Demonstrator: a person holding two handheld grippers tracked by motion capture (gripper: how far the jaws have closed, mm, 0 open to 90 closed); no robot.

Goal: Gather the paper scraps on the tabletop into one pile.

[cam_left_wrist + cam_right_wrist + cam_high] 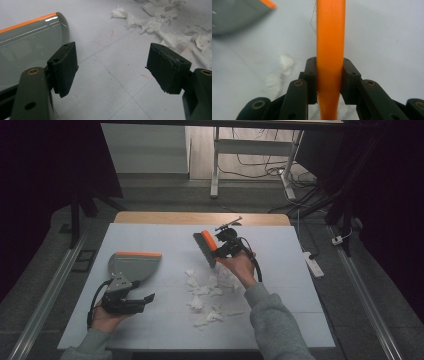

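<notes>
So the white table (150, 320) is my landmark here. The grey dustpan (131, 266) with the orange edge lies flat on its left half, just ahead of my left gripper (142, 301), whose jaws stand wide apart with nothing between them. My right gripper (218, 251) is up over the table's far middle, clamped tight on the orange handle (330, 50) of the little brush (206, 248), bristles tilted down-left. The torn paper scraps (207, 295) are scattered on the table's middle, right of the dustpan, below the brush.
</notes>
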